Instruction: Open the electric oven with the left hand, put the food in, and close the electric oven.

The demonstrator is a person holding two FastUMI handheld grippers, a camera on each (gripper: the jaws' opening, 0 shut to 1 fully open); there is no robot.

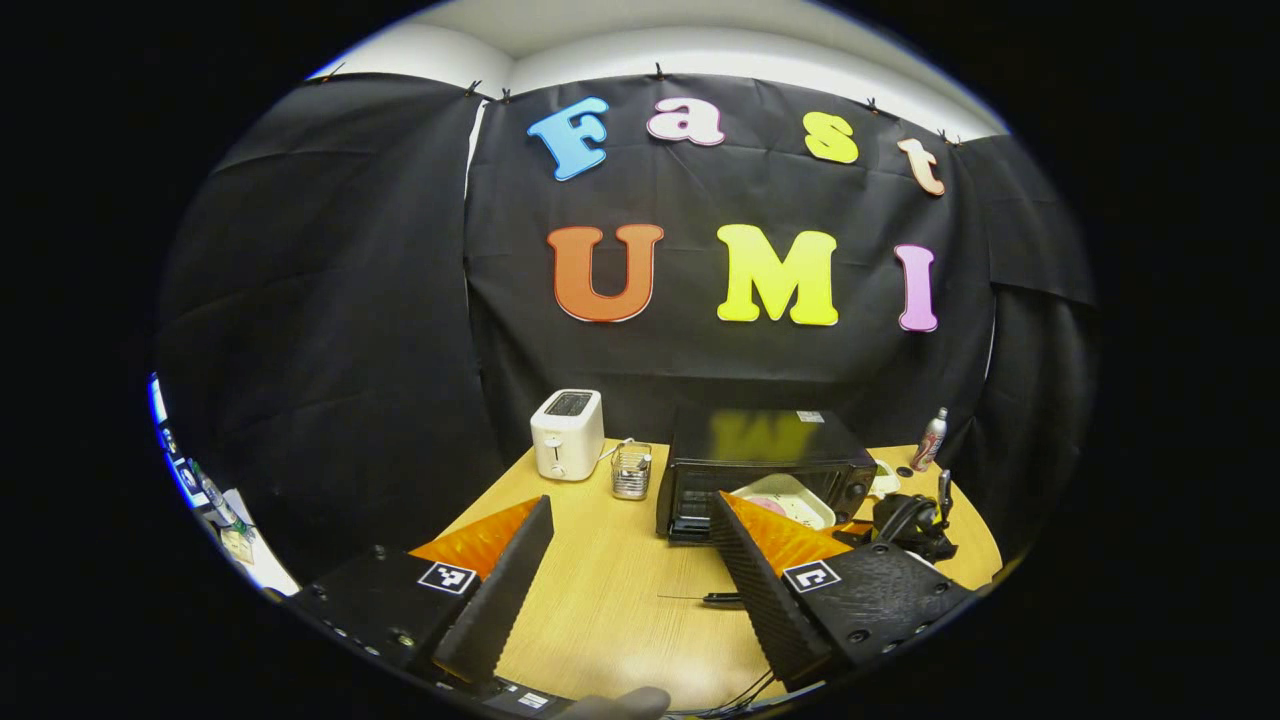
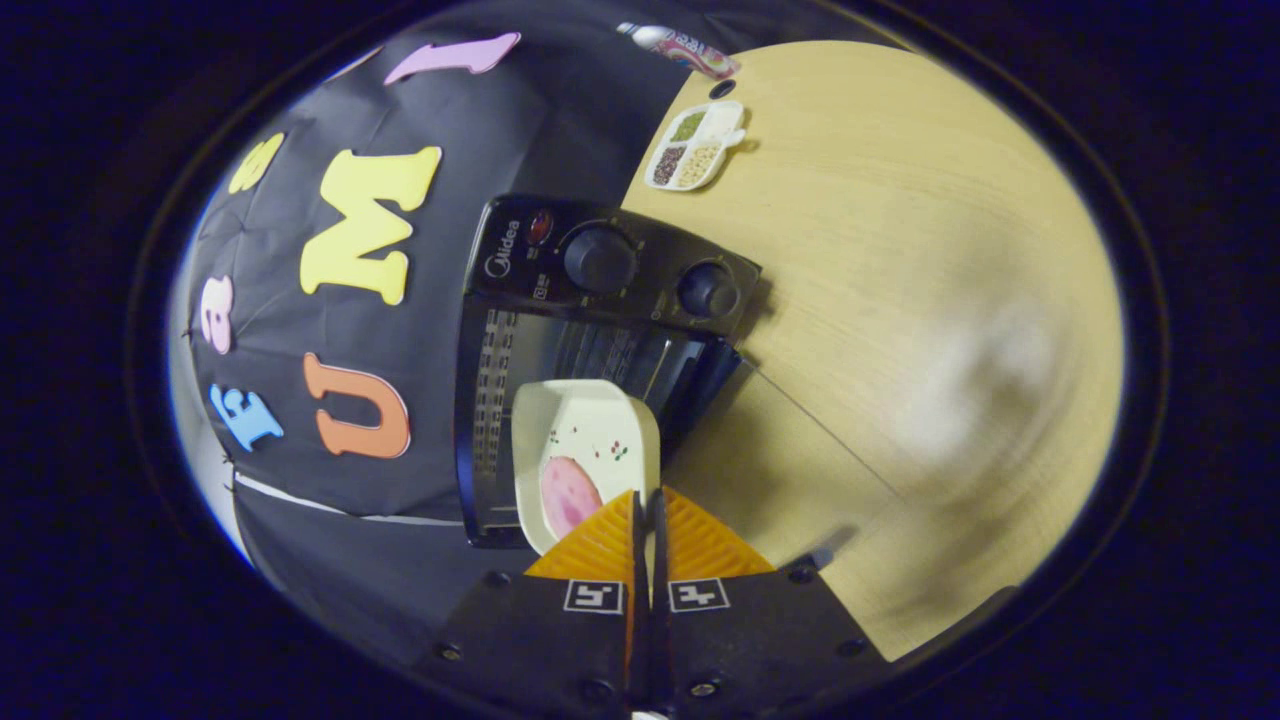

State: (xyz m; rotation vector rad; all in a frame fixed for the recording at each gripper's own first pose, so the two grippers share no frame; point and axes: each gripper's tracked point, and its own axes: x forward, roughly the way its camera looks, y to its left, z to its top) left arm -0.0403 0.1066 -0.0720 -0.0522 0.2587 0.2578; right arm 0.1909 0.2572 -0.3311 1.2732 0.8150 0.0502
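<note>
Right gripper [image 2: 647, 505] pinches white plate [image 2: 590, 430] holding pink food [image 2: 568, 495].

We see each gripper, left [image 1: 630, 560] and right [image 2: 646, 520], built with a dark housing studded with screws, ribbed wedge-shaped fingers, and a small square black-and-white marker on each finger base.

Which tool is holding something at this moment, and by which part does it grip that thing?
The right tool grips the white dish of food by its near rim, at the open oven. The left tool is open and holds nothing.
</note>
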